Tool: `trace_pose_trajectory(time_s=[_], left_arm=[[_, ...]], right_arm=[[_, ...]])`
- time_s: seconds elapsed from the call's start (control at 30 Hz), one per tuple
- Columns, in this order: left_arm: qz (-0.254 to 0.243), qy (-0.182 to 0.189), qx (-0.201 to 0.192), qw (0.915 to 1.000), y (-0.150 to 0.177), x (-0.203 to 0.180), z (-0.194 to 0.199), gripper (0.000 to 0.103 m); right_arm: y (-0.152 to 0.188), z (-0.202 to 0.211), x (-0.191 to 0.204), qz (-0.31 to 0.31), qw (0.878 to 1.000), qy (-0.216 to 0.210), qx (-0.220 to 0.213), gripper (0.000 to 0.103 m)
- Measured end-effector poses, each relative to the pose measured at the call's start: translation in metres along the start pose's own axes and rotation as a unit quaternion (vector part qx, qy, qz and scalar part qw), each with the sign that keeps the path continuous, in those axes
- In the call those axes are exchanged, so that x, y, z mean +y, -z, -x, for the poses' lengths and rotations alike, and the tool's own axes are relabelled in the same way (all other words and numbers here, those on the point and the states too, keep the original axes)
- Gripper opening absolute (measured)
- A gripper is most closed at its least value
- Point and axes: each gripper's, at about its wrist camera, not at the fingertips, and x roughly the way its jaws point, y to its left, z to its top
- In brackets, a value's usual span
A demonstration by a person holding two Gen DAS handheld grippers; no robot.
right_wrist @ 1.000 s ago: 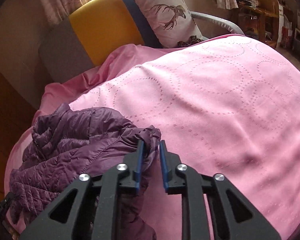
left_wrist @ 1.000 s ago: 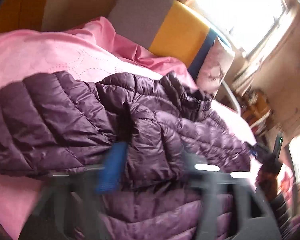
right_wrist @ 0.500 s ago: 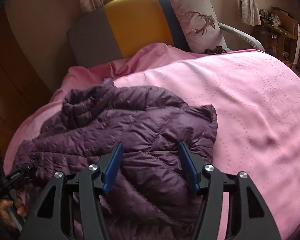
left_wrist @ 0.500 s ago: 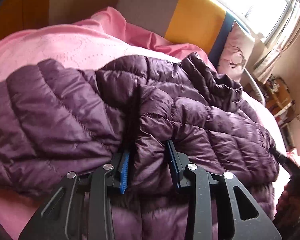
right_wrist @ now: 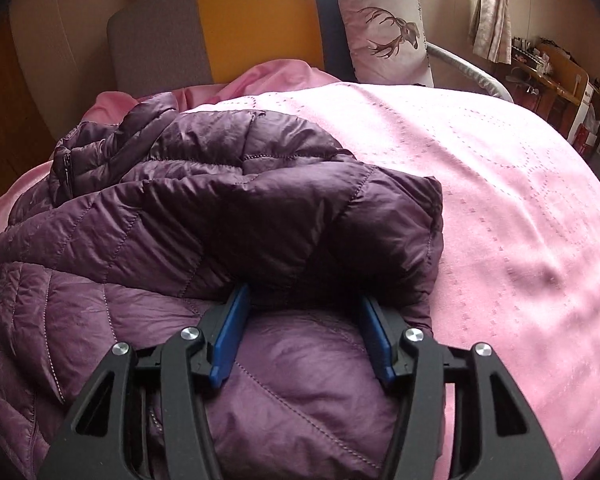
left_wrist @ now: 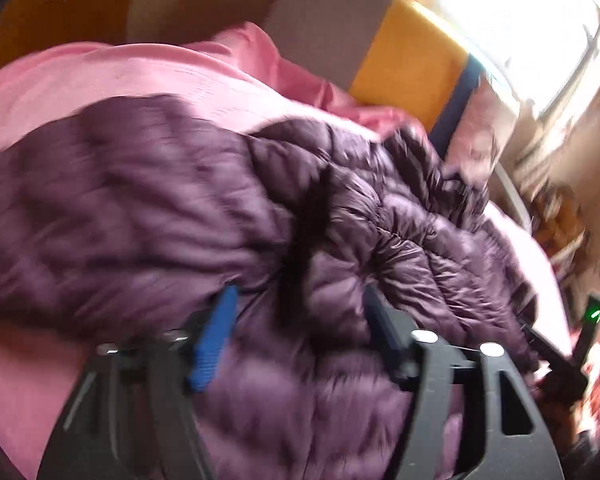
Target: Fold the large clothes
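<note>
Purple puffer jacket (right_wrist: pixel 228 216) is spread on the pink bed (right_wrist: pixel 500 184), a sleeve laid across its body. Jaws of both the left gripper (left_wrist: pixel 296 332) and the right gripper (right_wrist: pixel 304 328) are spread, nothing pinched. A fold is judged half done; a fresh edge must be gripped next.

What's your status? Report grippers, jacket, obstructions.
Left gripper open, jaws apart over the purple jacket. Right gripper open, holding nothing. Jacket bunched on the pink bedspread. Nothing in the way.
</note>
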Motion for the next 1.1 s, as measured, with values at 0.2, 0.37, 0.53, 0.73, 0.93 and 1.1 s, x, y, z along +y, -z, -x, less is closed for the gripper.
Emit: trace_pose_trajectory(time_s=[0.2, 0.37, 0.53, 0.73, 0.93, 1.1], left_arm=[[0.130, 0.013, -0.043, 0.9906, 0.033, 0.087, 0.069, 0.071], [0.246, -0.030, -0.076, 0.9659, 0.055, 0.179, 0.111, 0.071], [0.385, -0.027, -0.138, 0.9123, 0.064, 0.269, 0.148, 0.071], [0.495, -0.005, -0.183, 0.8496, 0.055, 0.335, 0.159, 0.053], [0.454, -0.016, -0.195, 0.8694, 0.035, 0.334, 0.166, 0.006], [0.290, 0.025, -0.228, 0.9293, 0.004, 0.240, 0.190, 0.006]], right_arm=[[0.017, 0.066, 0.022, 0.014, 0.998, -0.046, -0.043, 0.089], [0.061, 0.096, 0.064, 0.058, 0.992, -0.109, -0.036, 0.093], [0.096, 0.102, 0.110, 0.114, 0.986, -0.117, -0.031, 0.093], [0.113, 0.078, 0.126, 0.138, 0.986, -0.097, -0.014, 0.093], [0.117, 0.071, 0.119, 0.126, 0.986, -0.108, -0.011, 0.094], [0.119, 0.069, 0.117, 0.123, 0.986, -0.111, -0.010, 0.094]])
